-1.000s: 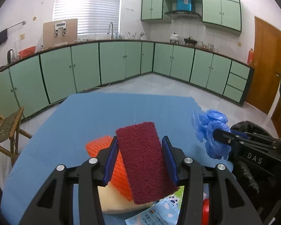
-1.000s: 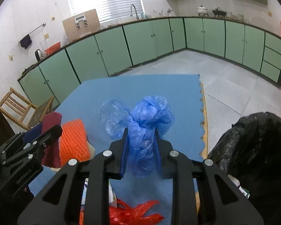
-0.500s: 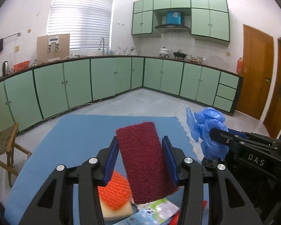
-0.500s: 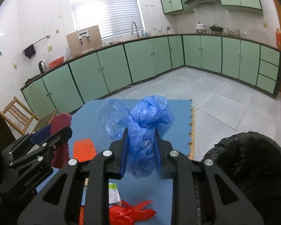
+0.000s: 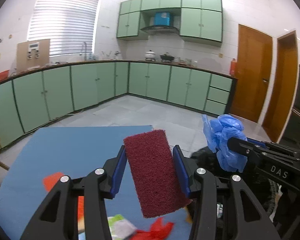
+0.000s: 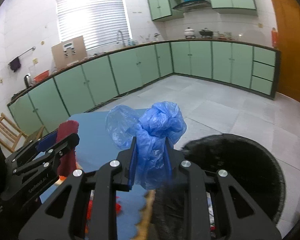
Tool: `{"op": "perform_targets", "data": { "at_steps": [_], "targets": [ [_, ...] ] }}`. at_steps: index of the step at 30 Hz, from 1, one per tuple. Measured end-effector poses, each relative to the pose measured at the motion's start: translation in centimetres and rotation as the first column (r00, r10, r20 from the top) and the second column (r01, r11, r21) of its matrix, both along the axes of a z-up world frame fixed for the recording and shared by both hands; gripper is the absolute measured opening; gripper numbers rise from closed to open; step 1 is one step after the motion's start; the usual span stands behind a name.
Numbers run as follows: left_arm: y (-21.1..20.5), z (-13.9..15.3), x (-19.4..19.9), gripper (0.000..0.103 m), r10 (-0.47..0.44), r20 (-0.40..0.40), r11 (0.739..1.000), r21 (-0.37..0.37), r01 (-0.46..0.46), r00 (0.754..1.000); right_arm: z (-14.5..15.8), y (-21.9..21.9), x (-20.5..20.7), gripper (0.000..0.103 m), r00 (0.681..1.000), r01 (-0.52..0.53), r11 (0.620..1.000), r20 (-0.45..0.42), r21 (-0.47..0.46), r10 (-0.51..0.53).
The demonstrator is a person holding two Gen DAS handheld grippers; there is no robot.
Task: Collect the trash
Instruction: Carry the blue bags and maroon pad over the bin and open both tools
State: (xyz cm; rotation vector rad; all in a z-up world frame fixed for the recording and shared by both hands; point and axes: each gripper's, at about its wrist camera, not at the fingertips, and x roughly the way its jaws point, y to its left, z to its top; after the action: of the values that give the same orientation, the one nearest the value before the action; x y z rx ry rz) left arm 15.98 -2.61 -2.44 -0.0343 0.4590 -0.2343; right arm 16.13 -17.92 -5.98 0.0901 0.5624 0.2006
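Coarse maroon scouring pad [image 5: 157, 172] in left gripper [image 5: 150, 170] (clamped); crinkled blue plastic bag [image 6: 154, 140] pinched in right gripper [image 6: 150, 160].

Right gripper [image 6: 150, 160] is clamping a crumpled blue plastic bag [image 6: 156, 138] w/ the black-lined trash bin [image 6: 240, 168] sitting near right, while left gripper [image 6: 56, 146], far left, is pinching a maroon scouring pad [image 6: 67, 140] over the blue mat [image 6: 96, 140].

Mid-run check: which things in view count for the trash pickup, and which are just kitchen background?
Job items:
- maroon scouring pad, held in left gripper
- blue plastic bag, held in right gripper
- black-lined bin
- red scraps on the blue mat

Background:
- green cabinets
- wooden chair
- orange doors
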Motion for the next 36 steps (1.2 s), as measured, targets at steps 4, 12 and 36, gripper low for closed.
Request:
{"op": "perform_targets", "data": {
  "at_steps": [4,12,36],
  "targets": [
    [-3.1,-0.5,0.6,0.046,-0.058,-0.001,0.998,0.001,0.058,0.998,-0.8,-3.0,-0.8,0.023,0.998,0.065,0.998,-0.012,-0.006,-0.065],
    [-9.3,-2.1,2.1,0.046,-0.165,-0.021,0.986,-0.003,0.165,0.986,-3.2,-8.3,-1.9,0.023,0.982,0.18,0.983,-0.047,-0.025,-0.181],
    [-15.1,-5.0,4.3,0.077,-0.277,-0.093,0.961,-0.032,0.276,0.956,-9.1,-13.4,-2.6,0.077,0.926,0.353,0.934,-0.122,-0.059,-0.358]
  ]
}}
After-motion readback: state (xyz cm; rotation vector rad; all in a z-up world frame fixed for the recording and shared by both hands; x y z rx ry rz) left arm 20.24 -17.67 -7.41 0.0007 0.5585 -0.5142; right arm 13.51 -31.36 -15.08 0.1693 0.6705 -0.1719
